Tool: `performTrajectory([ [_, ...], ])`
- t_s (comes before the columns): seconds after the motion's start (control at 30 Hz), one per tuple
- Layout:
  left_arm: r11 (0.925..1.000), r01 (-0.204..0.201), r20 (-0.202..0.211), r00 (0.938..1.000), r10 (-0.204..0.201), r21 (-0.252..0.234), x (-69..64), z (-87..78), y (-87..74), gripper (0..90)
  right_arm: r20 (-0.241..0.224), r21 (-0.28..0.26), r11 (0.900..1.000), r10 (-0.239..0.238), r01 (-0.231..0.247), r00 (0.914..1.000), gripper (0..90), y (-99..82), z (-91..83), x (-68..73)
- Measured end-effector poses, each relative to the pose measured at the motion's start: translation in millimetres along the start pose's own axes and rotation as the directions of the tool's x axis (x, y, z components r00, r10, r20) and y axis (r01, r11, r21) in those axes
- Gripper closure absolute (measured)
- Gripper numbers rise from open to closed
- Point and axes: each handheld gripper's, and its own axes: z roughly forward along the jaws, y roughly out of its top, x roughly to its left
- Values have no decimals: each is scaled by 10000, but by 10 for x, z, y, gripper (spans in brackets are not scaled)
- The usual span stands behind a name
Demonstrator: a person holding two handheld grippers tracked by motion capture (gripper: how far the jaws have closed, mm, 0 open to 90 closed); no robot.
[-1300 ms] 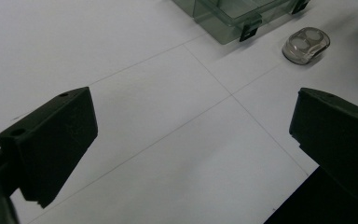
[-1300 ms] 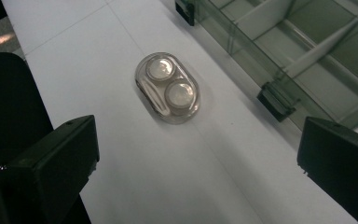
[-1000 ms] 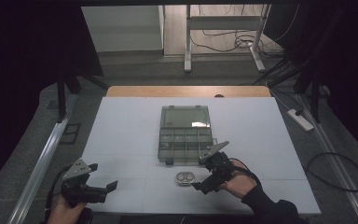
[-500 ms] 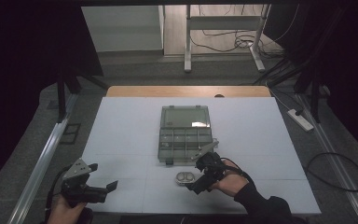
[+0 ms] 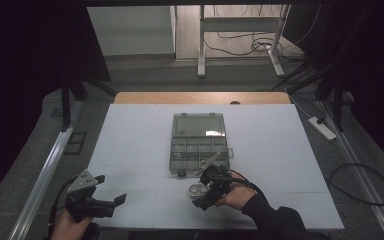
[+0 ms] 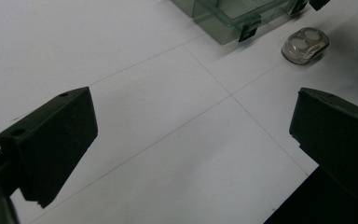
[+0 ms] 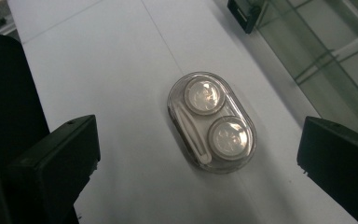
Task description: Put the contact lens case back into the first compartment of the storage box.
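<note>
A small clear oval case (image 7: 211, 122), with two round wells and a thin white tool under its lid, is seen lying flat on the white table (image 5: 130, 145), just in front of the near edge of an open grey-green compartment box (image 5: 198, 142). The right gripper (image 5: 206, 186) is held directly over the case, jaws spread wide; in the right gripper view the case sits between the two black jaws with bare table on either side, so nothing is gripped yet. The case is also picked up in the left gripper view (image 6: 305, 44), near the box's black latch (image 6: 248, 31). The left gripper (image 5: 111, 192) is held low near the table's front left corner, well apart from the case and the box, jaws likewise spread and empty. The box's lid is laid back flat towards the far side, and its divided compartments appear empty, though the tint makes this hard to confirm. Progress is judged early: the box is already opened and the approach is made, but the grasp is not closed. What is probably left is the pinch across the case's narrow sides, the lift, and the placing, presumably into a compartment of the box.
</note>
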Motion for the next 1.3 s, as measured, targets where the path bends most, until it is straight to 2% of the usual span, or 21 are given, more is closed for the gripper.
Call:
performTrajectory([
  [0.3, 10000, -3, 10, 10000, 3, -8, 0, 0, -1, 7, 48, 577, 9980, -278, 275, 9996, 0, 44, 160, -12],
  [0.53, 10000, 0, 15, 10000, 0, -13, 1, -1, -1, 8, 313, 973, 9945, -425, 393, 9986, 0, 71, 269, -40],
  [0.77, 10000, -26, 21, 10000, 26, -6, -1, 0, 0, 8, 586, 1091, 9925, -624, 557, 9963, 13, 70, 339, -103],
  [0.87, 10000, -33, 21, 10000, 33, -8, -1, 0, -1, 8, 620, 1123, 9910, -798, 725, 9949, 25, 68, 357, -101],
  [0.9, 10000, -31, 22, 10000, 31, -14, -1, -1, -1, 8, 753, 1161, 9887, -1037, 946, 9918, 40, 63, 362, -86],
  [0.97, 10000, -32, 22, 10000, 32, -12, -1, -1, -1, 8, 729, 1120, 9886, -1090, 1005, 9914, 56, 62, 357, -84],
  [1.07, 10000, -38, 21, 10000, 38, -7, -2, 0, -1, 8, 619, 980, 9868, -1354, 1289, 9889, 177, 54, 318, -84],
  [1.1, 10000, -44, 4, 10000, 44, -2, -2, 1, 0, 8, 536, 881, 9867, -1413, 1363, 9885, 273, 52, 292, -82],
  [1.13, 10000, -48, 1, 10000, 48, 1, -2, 1, 0, 8, 461, 843, 9862, -1466, 1424, 9881, 314, 50, 279, -80],
  [1.17, 10000, -48, 1, 10000, 48, 1, -2, 1, 0, 8, 461, 843, 9862, -1466, 1424, 9881, 314, 50, 279, -80],
  [1.23, 10000, -53, -1, 10000, 53, 4, -3, 1, 0, 8, 362, 768, 9848, -1589, 1558, 9866, 409, 48, 262, -78],
  [1.3, 10000, -54, -5, 10000, 54, 7, -3, 2, 1, 8, 330, 788, 9828, -1698, 1668, 9849, 432, 48, 253, -73],
])
